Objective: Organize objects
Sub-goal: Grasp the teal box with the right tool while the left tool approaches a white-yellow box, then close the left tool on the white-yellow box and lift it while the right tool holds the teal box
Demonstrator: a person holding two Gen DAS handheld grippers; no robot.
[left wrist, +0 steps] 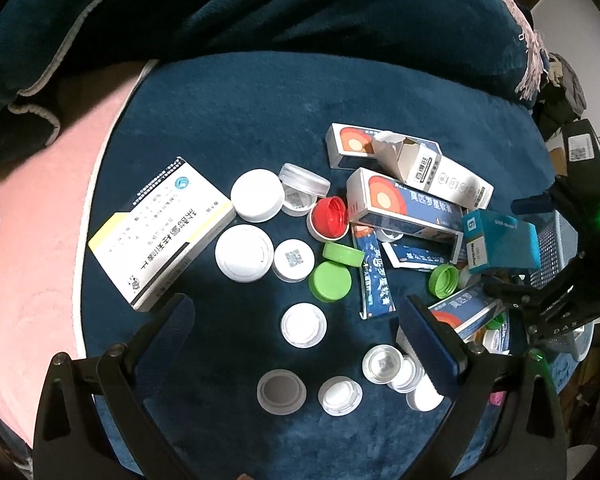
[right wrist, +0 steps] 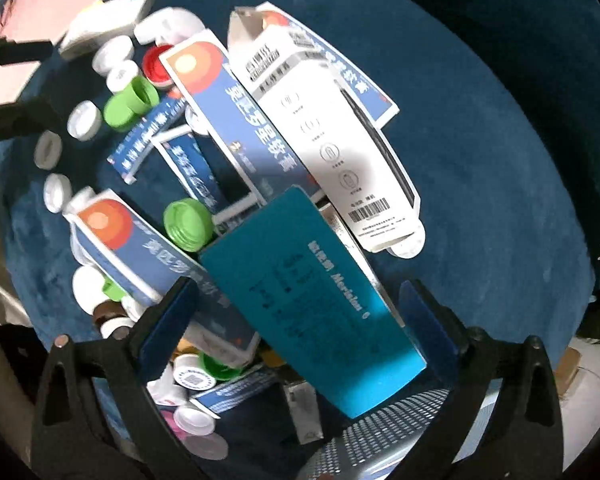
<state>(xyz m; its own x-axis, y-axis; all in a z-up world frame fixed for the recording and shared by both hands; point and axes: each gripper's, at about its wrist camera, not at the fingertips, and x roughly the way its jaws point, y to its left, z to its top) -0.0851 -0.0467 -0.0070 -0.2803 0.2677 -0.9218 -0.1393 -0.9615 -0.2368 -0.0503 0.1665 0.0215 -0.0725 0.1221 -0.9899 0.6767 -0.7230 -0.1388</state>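
The left gripper (left wrist: 300,320) hangs over the near part of a round, dark blue plush surface (left wrist: 228,112), its jaws spread wide and holding nothing; a white cap (left wrist: 303,325) lies between the fingers on the plush below them. Around it are more loose lids: a translucent grey-centred cap (left wrist: 281,391) and another white cap (left wrist: 339,395) nearer the near edge, two green caps (left wrist: 332,270) touching each other further in, and a red cap (left wrist: 329,217) beside a clear shallow jar (left wrist: 305,180). A large white medicine box (left wrist: 162,232) lies flat towards the left edge, just beside two big white lids (left wrist: 244,253). Towards the right edge several blue and white boxes with an orange disc (left wrist: 404,210) lie piled across each other, with an opened white carton (left wrist: 432,172) resting on top. The right gripper (right wrist: 300,316) holds a teal box (right wrist: 312,304) tilted above that pile, with a perforated blue basket (right wrist: 384,432) below the box at the surface's right edge; in the left wrist view the same teal box (left wrist: 500,242) sits in the black jaws, which are closed onto it. More caps and boxes lie jumbled beneath the right gripper, too cluttered to sort out
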